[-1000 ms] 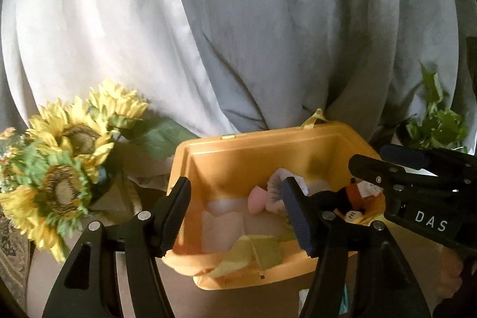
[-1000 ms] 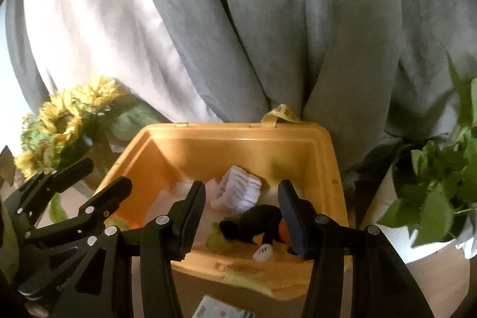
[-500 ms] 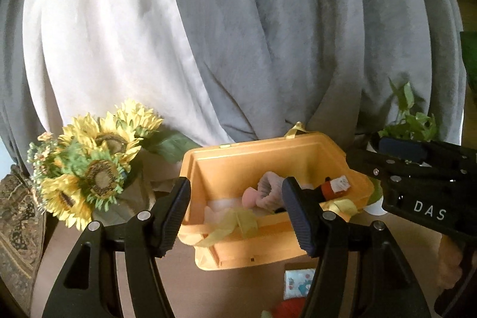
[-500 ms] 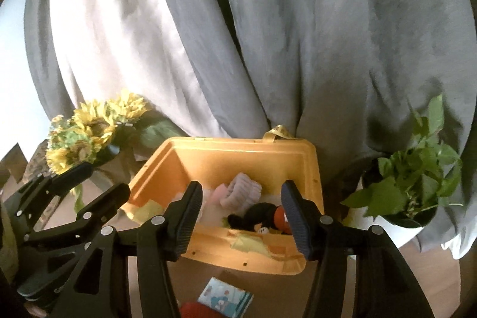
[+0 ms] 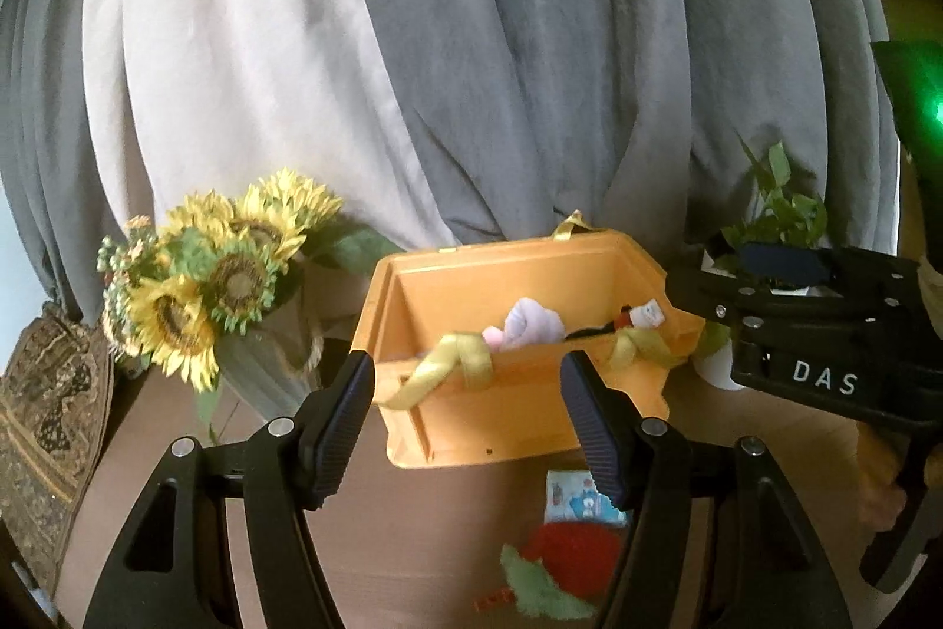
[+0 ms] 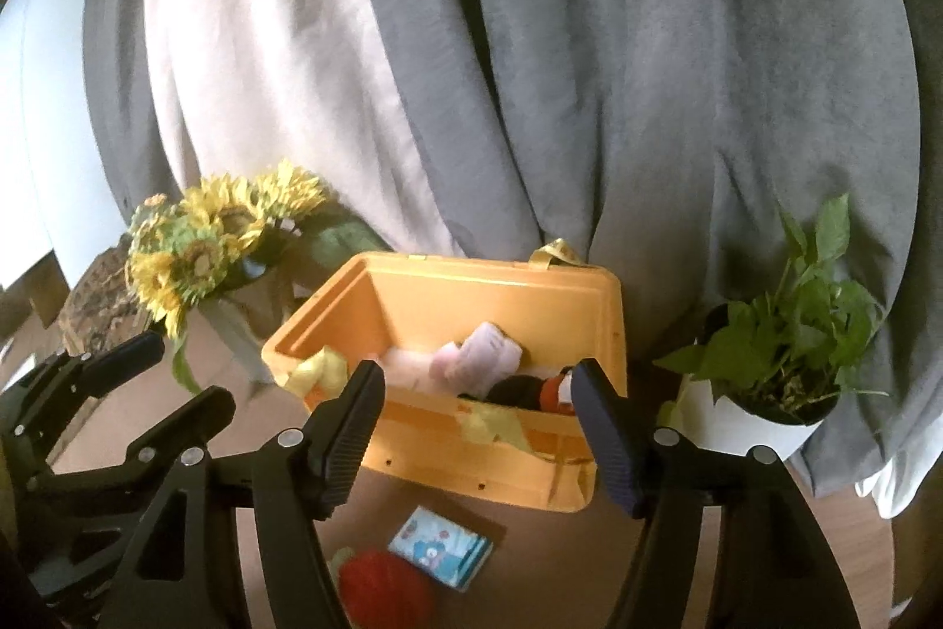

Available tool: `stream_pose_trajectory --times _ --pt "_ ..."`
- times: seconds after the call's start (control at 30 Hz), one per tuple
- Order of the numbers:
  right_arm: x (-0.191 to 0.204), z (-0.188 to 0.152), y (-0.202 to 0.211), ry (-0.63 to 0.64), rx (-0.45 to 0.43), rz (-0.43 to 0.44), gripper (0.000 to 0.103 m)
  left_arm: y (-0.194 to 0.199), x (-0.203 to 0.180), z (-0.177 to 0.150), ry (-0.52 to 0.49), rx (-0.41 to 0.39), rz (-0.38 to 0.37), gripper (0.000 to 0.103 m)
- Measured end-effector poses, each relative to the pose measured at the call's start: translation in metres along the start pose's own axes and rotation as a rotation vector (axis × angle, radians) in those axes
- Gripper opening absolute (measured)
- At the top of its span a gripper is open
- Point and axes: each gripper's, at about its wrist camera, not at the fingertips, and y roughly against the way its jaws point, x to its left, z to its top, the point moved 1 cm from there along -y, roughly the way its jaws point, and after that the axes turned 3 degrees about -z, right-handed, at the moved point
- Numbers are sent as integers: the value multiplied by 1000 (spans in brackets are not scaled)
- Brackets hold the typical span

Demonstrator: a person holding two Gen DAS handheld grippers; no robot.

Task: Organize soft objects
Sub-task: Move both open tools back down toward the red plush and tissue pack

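An orange bin (image 5: 501,411) (image 6: 448,458) stands on the brown table against the curtain. It holds a pink-white soft toy (image 5: 524,325) (image 6: 480,364) and a black plush with an orange patch (image 6: 530,390) (image 5: 625,322). In front of the bin lie a red plush with a green leaf (image 5: 571,552) (image 6: 383,585) and a small printed pack (image 5: 580,496) (image 6: 442,546). My left gripper (image 5: 471,428) is open and empty, above and short of the bin. My right gripper (image 6: 477,434) is open and empty, likewise back from the bin.
A sunflower bouquet (image 5: 218,269) (image 6: 206,240) stands left of the bin. A potted green plant (image 6: 778,364) (image 5: 772,228) stands to its right. Grey and white curtains (image 5: 471,69) hang close behind. Yellow ribbons (image 5: 448,364) drape over the bin's front rim.
Both grippers have pulled back and up from the bin. The bin looks smaller, and the red plush and printed pack on the table have come into view.
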Motion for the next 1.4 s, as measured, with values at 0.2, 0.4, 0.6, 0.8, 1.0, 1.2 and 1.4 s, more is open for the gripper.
stream_pose_trajectory --times 0.2,0.4,0.6,0.8,1.0,1.2,1.4 --pt "1 -15 2 38 18 24 67 8 -8 -16 0 20 19 67" --pt "1 -31 -1 77 40 59 71 12 -18 -36 32 47 26 69" --pt "2 -46 -7 136 60 98 72 10 -30 -54 54 74 35 72" --pt "-1 -60 -17 195 81 145 73 5 -46 -67 22 84 65 74" --pt "-6 -75 -32 245 112 188 73 -12 -57 -80 4 138 67 74" --pt "-11 -94 -54 279 168 227 73 -35 -68 -95 -2 213 58 74" --pt "-14 -108 -78 302 224 273 73 -55 -76 -106 -17 270 54 74"
